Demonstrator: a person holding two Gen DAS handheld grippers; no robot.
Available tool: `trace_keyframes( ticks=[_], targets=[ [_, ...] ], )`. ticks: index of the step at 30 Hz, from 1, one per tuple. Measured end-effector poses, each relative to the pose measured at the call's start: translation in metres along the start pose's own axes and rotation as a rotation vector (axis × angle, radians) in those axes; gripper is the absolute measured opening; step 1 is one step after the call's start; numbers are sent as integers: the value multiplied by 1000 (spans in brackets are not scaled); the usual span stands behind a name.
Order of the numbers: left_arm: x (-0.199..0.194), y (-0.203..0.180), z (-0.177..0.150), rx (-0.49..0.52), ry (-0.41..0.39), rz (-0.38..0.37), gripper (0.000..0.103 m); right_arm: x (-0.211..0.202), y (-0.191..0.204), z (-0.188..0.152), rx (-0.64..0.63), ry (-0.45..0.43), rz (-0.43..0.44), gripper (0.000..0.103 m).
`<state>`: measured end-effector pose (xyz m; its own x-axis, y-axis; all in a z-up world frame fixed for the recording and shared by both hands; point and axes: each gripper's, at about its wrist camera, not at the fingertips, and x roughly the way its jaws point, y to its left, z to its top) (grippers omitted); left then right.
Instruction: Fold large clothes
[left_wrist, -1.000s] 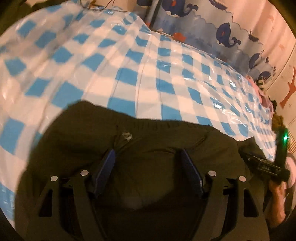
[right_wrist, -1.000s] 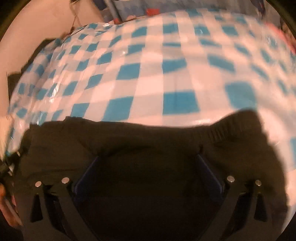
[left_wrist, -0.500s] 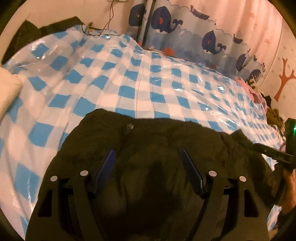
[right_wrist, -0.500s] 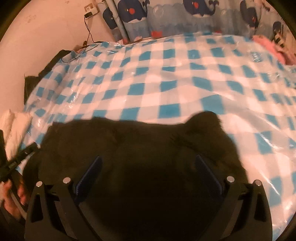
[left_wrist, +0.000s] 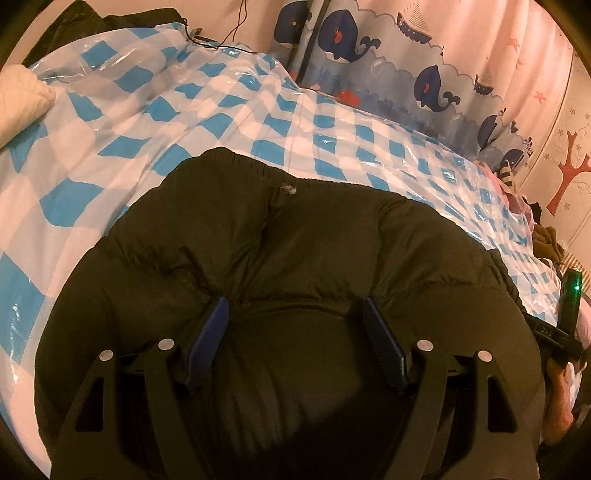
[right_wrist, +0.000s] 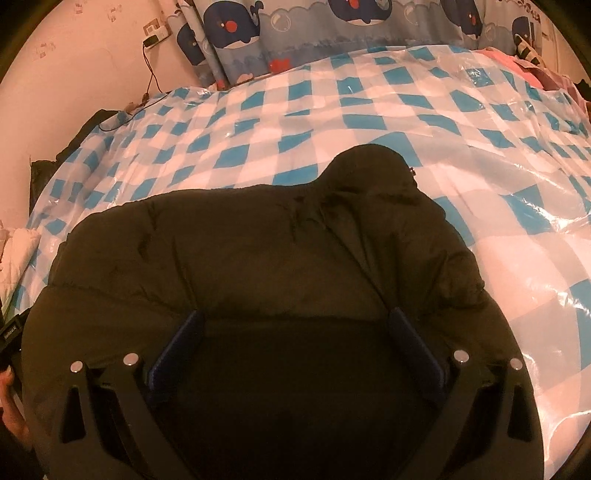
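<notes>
A large dark puffy jacket (left_wrist: 295, 251) lies on a bed with a blue-and-white checked plastic cover (left_wrist: 221, 110). It fills the lower half of both views; in the right wrist view the jacket (right_wrist: 258, 251) has a rounded lobe sticking up at its far right. My left gripper (left_wrist: 295, 306) is open, its blue pads wide apart just over the folded near edge. My right gripper (right_wrist: 295, 314) is open too, wide apart over the near edge on the other side. Neither holds cloth. The right gripper's body shows at the left view's right edge (left_wrist: 565, 317).
A whale-print curtain (left_wrist: 406, 66) hangs behind the bed. A white quilt (left_wrist: 18, 99) lies at the left corner. Pink and dark clothes (left_wrist: 517, 199) pile at the bed's far right. A charger and cable (right_wrist: 151, 55) hang on the wall.
Both grippers have pulled back and risen from the jacket. More of the bed, curtain and wall now shows. The jacket lies folded, unchanged in place.
</notes>
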<state>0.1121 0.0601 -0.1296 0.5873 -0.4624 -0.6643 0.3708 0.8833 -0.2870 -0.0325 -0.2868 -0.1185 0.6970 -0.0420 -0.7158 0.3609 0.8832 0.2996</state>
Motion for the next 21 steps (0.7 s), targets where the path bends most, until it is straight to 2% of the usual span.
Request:
trace_keyframes(
  ticks=[4,6,8,9,10,13,15,17,20,21],
  targets=[
    [0,-4,3,7,29,23,71,3,2,-1,-7,12,-13,96],
    [-16,-4,4,-25,31,29,71,5,-2,4,7,72,12,96],
    [-47,1,1,-92,6,-27,71,-7,-6,9,42,108,31,96],
    [-64,4,-3,-117,-4,-52,71,-25,-5,8,61,76,43,96],
    [-89,9,-9,-154,-22,-84,71,-40,0,5,56,51,63,96],
    [-140,33,-31,-265,-43,-152,71,-87,28,-15,-61,8,113,96],
    [-168,59,-58,-394,-34,-195,71,-109,43,-32,-122,14,143,96],
    [-180,78,-84,-491,-7,-212,71,-115,45,-45,-124,43,153,96],
    [-184,93,-116,-572,23,-204,71,-96,42,-64,-105,175,119,96],
    [-182,96,-125,-610,32,-220,71,-101,44,-67,-96,152,112,96]
  ],
)
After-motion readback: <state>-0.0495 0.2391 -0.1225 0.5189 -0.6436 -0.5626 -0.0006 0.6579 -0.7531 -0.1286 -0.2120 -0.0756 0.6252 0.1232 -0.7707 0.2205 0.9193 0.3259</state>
